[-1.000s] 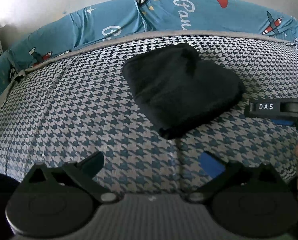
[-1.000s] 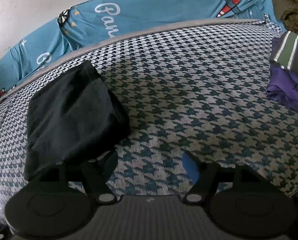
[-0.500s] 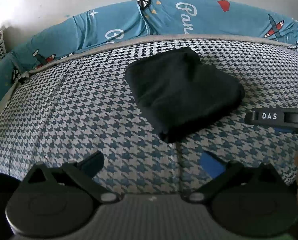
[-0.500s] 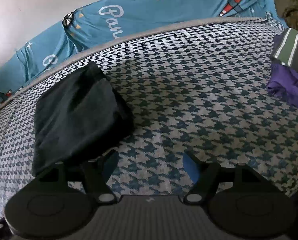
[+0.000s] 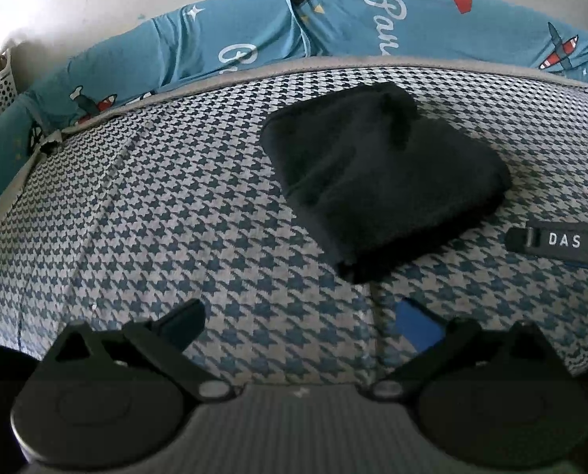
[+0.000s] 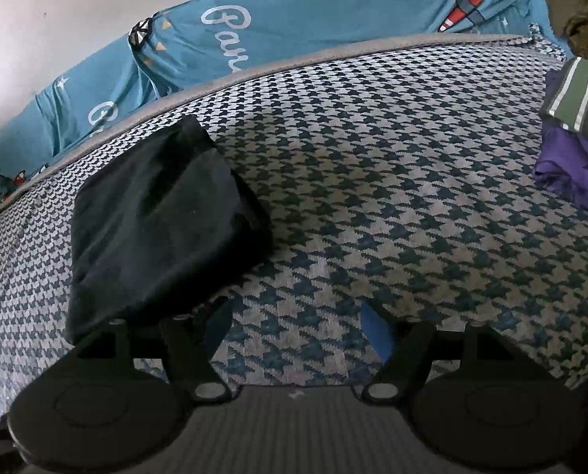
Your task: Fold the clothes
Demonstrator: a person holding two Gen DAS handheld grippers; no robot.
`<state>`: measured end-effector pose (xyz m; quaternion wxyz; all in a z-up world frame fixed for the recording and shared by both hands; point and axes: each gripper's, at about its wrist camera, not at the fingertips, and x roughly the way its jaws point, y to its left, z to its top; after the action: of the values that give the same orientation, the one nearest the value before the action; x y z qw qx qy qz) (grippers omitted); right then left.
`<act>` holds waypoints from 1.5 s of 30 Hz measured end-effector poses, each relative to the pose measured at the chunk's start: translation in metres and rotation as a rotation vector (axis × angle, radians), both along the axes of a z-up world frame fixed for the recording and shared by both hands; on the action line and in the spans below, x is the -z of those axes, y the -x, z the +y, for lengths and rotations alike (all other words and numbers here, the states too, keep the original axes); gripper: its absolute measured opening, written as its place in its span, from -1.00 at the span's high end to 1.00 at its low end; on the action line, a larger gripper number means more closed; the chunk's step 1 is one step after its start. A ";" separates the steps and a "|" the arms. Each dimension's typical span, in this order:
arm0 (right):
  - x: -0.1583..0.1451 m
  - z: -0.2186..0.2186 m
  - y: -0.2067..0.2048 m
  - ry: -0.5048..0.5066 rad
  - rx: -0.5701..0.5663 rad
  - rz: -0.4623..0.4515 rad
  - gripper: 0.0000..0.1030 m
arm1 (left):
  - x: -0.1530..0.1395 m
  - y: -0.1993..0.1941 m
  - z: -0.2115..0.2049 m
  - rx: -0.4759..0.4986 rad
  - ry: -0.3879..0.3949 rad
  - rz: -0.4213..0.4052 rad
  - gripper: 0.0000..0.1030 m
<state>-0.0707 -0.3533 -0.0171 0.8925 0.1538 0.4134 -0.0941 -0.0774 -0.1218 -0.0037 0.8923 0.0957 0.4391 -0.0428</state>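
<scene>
A: Where is the black garment (image 5: pixel 380 173) found?

B: It is seen folded into a compact bundle on the houndstooth bed cover (image 5: pixel 175 217), near the blue printed sheet (image 5: pixel 412 27) bunched along the far edge. More clothes, a striped piece (image 6: pixel 578 102) on a purple one (image 6: pixel 578 173), are piled well apart at the right.

A: How is it expected to handle?

B: It is judged soft, light and limp; the layers would likely slip apart unless a folded edge or corner is pinched through all thicknesses.

A: And the hand-held grippers?

B: The left hand-held gripper (image 5: pixel 305 320) is held open over bare cover, nothing between its jaws. The right hand-held gripper (image 6: pixel 294 316) is likewise open and empty, just beside the bundle's near corner.
</scene>
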 end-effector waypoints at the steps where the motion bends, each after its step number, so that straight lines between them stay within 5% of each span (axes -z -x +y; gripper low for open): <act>1: 0.000 0.001 0.000 0.001 -0.001 0.002 -0.38 | 0.001 -0.001 0.001 0.000 0.001 0.002 -1.00; 45: 0.006 0.009 -0.010 0.017 -0.022 0.021 -0.50 | 0.006 -0.078 0.042 0.047 0.007 -0.020 -1.00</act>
<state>-0.0606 -0.3440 -0.0228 0.8904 0.1408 0.4235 -0.0893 0.0009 -0.0802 -0.0097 0.8958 0.1033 0.4275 -0.0640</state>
